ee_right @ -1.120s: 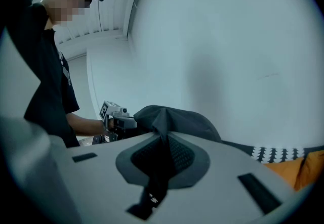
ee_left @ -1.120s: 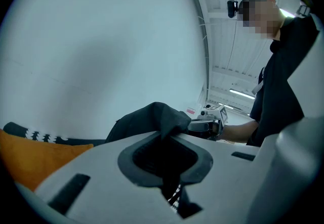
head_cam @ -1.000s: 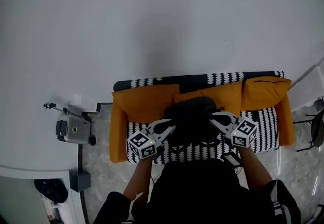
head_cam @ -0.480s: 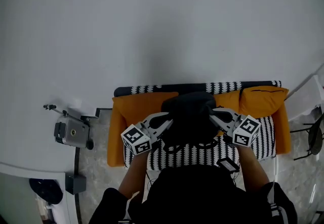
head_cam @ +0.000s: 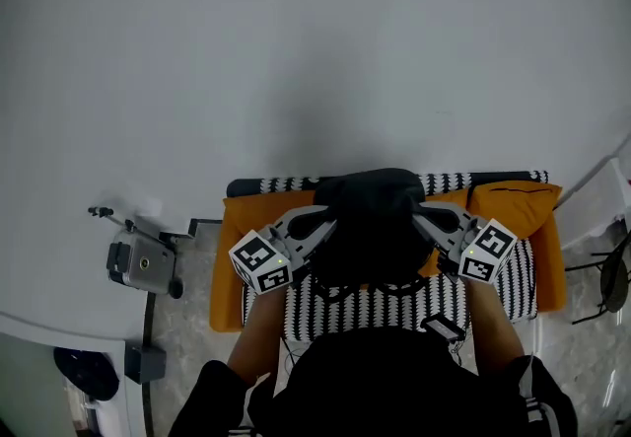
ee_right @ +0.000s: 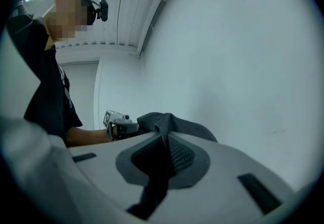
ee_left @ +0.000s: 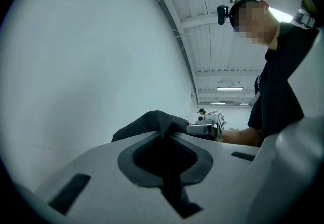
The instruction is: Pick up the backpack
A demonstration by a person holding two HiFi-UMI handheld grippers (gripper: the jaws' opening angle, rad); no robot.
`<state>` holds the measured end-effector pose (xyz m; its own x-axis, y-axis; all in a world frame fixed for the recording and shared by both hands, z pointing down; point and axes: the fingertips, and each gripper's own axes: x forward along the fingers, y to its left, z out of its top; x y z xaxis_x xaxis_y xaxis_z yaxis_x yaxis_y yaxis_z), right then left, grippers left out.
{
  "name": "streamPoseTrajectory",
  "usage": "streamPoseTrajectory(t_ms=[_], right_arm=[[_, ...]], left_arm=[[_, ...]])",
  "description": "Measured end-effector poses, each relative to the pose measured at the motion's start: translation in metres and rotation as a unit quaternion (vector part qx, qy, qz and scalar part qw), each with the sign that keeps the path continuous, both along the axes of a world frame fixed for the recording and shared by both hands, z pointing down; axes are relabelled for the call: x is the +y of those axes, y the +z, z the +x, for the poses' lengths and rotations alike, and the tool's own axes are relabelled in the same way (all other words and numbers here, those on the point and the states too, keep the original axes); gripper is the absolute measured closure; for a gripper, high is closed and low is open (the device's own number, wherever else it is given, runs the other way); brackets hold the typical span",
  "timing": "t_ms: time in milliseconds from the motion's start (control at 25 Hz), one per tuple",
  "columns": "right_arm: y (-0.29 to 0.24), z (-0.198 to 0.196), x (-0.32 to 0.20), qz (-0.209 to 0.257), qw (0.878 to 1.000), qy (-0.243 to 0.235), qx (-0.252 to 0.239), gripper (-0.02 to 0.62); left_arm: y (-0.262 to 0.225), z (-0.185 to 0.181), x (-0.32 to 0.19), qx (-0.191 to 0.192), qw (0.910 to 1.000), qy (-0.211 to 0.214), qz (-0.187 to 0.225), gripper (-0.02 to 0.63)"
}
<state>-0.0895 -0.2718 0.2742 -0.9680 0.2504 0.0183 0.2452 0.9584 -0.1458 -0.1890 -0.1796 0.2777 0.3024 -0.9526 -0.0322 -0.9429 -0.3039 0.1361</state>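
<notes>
The black fabric backpack [head_cam: 373,223] hangs, in the head view, between the left tongs [head_cam: 317,225] and right tongs [head_cam: 427,219], above a black-and-white patterned sofa [head_cam: 394,299] with orange cushions [head_cam: 235,253] by a plain white wall [head_cam: 296,50]. The left gripper view shows jaws pinched on its cloth; the right gripper view, likewise. The lift seems under way; next, raise both hands evenly.

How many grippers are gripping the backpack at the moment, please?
2: the left gripper clamps the backpack on its left side, the right gripper on its right side.
</notes>
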Motion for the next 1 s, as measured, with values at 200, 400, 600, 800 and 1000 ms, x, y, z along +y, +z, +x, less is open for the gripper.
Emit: streamPoseTrajectory(t_ms=[200,400,600,800,1000], right_arm=[[-0.023,-0.001,-0.002,0.019,1.000,0.000,-0.017,0.565],[-0.043,-0.002,-0.006,0.035,0.999,0.005,-0.034,0.565],[-0.062,-0.003,-0.014,0.053,0.997,0.008,-0.049,0.565],[-0.079,-0.003,-0.021,0.075,0.996,0.009,-0.055,0.565],[-0.096,-0.008,-0.024,0.093,0.994,0.005,-0.063,0.565]], left_arm=[[-0.019,-0.002,-0.005,-0.010,0.9999,0.001,0.010,0.571],[-0.039,-0.002,-0.010,-0.020,0.9995,0.009,0.021,0.571],[-0.055,-0.003,-0.018,-0.024,0.9991,0.021,0.028,0.571],[-0.071,-0.004,-0.027,-0.022,0.9987,0.027,0.038,0.571],[-0.086,-0.008,-0.031,-0.025,0.9980,0.031,0.049,0.571]])
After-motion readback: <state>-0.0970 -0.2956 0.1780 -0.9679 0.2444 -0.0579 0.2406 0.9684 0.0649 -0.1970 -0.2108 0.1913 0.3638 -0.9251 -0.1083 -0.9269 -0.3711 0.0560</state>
